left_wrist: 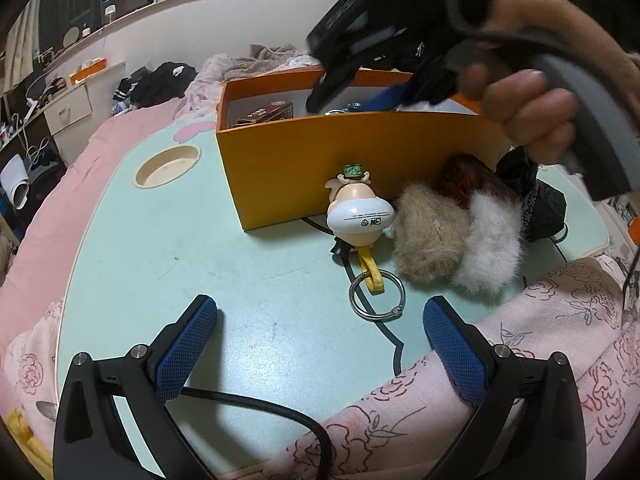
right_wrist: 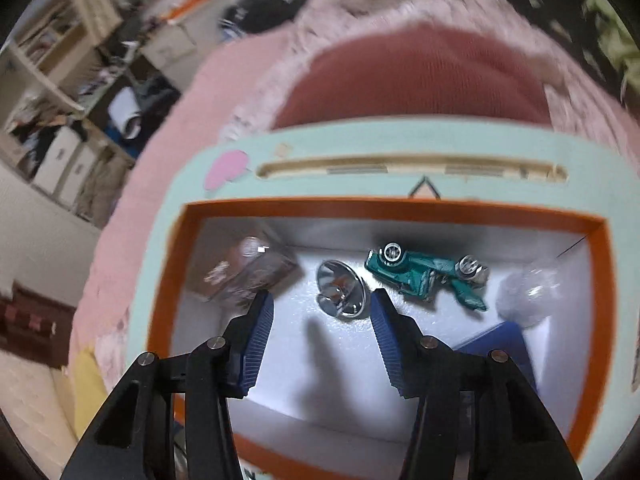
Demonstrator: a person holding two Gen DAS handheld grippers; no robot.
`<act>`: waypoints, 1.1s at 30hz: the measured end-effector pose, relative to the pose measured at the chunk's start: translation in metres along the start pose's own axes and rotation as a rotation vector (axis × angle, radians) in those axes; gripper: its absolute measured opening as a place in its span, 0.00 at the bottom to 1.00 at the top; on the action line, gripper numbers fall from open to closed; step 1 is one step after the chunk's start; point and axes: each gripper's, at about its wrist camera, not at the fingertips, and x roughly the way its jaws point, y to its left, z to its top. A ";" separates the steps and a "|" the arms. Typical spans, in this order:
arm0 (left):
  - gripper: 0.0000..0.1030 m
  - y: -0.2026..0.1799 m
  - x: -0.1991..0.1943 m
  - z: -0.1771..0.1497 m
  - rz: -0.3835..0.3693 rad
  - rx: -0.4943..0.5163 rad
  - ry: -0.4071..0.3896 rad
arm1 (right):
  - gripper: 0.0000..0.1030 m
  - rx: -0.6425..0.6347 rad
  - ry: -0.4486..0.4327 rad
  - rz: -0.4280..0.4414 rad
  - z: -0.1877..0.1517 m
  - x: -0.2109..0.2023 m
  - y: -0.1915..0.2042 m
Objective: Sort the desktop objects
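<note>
Lying crosswise, toy car [right_wrist: 424,276] overturned

The left gripper [left_wrist: 320,344] fills the bottom of the left wrist view, its jaws spread wide apart with nothing between the blue pads [left_wrist: 184,352]. In the upper right of that same view the right gripper [left_wrist: 340,80] shows from outside, tilted nose-down toward the frame's centre, its grey handle wrapped by the person's right hand [left_wrist: 532,116], fingers curled around it. In the right wrist view the right gripper [right_wrist: 322,312] points steeply downward from the bottom of the frame, jaws parted and holding nothing.
</note>
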 end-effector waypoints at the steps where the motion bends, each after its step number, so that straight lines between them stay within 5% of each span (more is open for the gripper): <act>1: 1.00 0.000 0.000 0.000 -0.001 0.000 -0.003 | 0.44 0.019 0.018 0.009 0.000 0.006 -0.002; 4: 1.00 0.002 0.000 -0.001 -0.005 -0.003 -0.011 | 0.26 0.040 -0.010 0.004 0.006 0.010 -0.005; 11: 1.00 0.000 0.002 0.000 -0.004 -0.002 -0.013 | 0.26 0.003 -0.125 0.104 -0.013 -0.020 -0.010; 16: 1.00 0.000 0.002 0.000 -0.003 -0.002 -0.012 | 0.26 -0.146 -0.254 0.176 -0.073 -0.087 0.001; 23: 1.00 -0.001 0.004 0.001 -0.001 -0.002 -0.010 | 0.27 -0.173 -0.212 0.198 -0.133 -0.092 -0.020; 26: 1.00 -0.001 0.003 0.001 -0.001 -0.001 -0.011 | 0.32 -0.142 -0.241 0.220 -0.138 -0.089 -0.033; 28: 1.00 -0.001 0.004 0.001 -0.002 0.000 -0.011 | 0.56 -0.114 -0.314 0.269 -0.143 -0.103 -0.043; 29: 1.00 -0.001 0.004 0.001 -0.003 0.000 -0.011 | 0.61 -0.108 -0.355 0.286 -0.147 -0.111 -0.047; 33: 1.00 -0.001 0.004 0.002 -0.003 -0.001 -0.014 | 0.64 -0.146 -0.442 0.241 -0.170 -0.134 -0.063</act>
